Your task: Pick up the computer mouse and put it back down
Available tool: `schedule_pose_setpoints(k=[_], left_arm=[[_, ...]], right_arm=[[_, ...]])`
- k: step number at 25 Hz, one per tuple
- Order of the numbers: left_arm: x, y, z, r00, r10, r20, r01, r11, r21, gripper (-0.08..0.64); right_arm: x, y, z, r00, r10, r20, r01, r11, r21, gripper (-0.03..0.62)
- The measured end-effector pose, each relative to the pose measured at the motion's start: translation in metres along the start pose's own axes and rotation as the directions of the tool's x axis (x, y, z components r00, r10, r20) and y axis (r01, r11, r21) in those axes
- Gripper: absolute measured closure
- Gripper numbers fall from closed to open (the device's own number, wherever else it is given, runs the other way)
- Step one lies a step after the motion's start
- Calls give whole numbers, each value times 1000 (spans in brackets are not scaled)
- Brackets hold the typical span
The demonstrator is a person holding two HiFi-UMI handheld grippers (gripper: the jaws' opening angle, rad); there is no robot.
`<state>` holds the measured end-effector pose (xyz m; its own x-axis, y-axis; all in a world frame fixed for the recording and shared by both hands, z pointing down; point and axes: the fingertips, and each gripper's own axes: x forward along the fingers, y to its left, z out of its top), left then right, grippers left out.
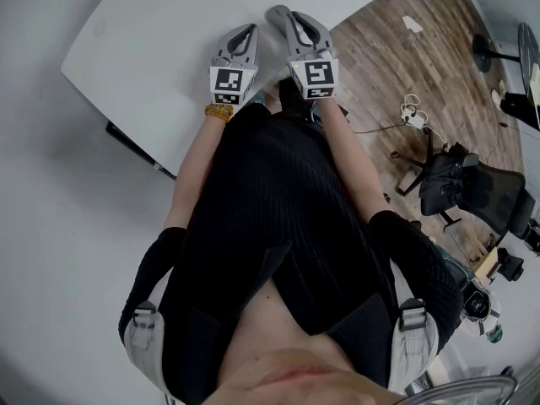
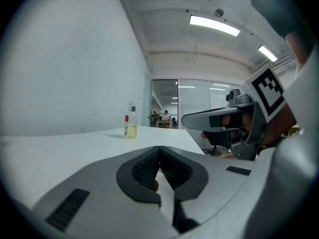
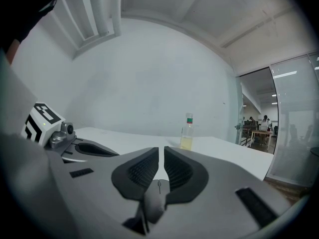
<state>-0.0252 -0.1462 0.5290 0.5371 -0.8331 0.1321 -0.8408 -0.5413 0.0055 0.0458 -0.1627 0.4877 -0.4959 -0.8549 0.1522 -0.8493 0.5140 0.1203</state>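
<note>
A small grey computer mouse (image 3: 156, 192) sits low between the jaws of my right gripper (image 3: 161, 151), with its wheel slit facing the camera. The dark pads close on its sides, and only a thin gap shows at the tips. In the head view the right gripper (image 1: 287, 17) reaches over the white table (image 1: 152, 40), and a grey rounded bit shows at its tip. My left gripper (image 2: 159, 151) is beside it, also seen from above (image 1: 240, 42). Its ribbed pads meet at the tips and hold nothing. Both grippers point nearly level, just above the tabletop.
A small bottle (image 3: 187, 132) of yellowish liquid stands upright on the table ahead of both grippers, the same bottle (image 2: 130, 121) showing in the left gripper view. The table's right edge drops to a wooden floor with a black office chair (image 1: 460, 184) and cables (image 1: 411, 112).
</note>
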Motion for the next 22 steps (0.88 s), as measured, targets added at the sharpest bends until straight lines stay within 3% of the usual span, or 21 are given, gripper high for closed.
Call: schedule_pose_setpoints(k=[22], left_arm=[[0,0,-8,1000,1,-4,-1,1000,-3,548]], right_arm=[[3,2,-6,1000,11,-11,-11,1000,-9,543]])
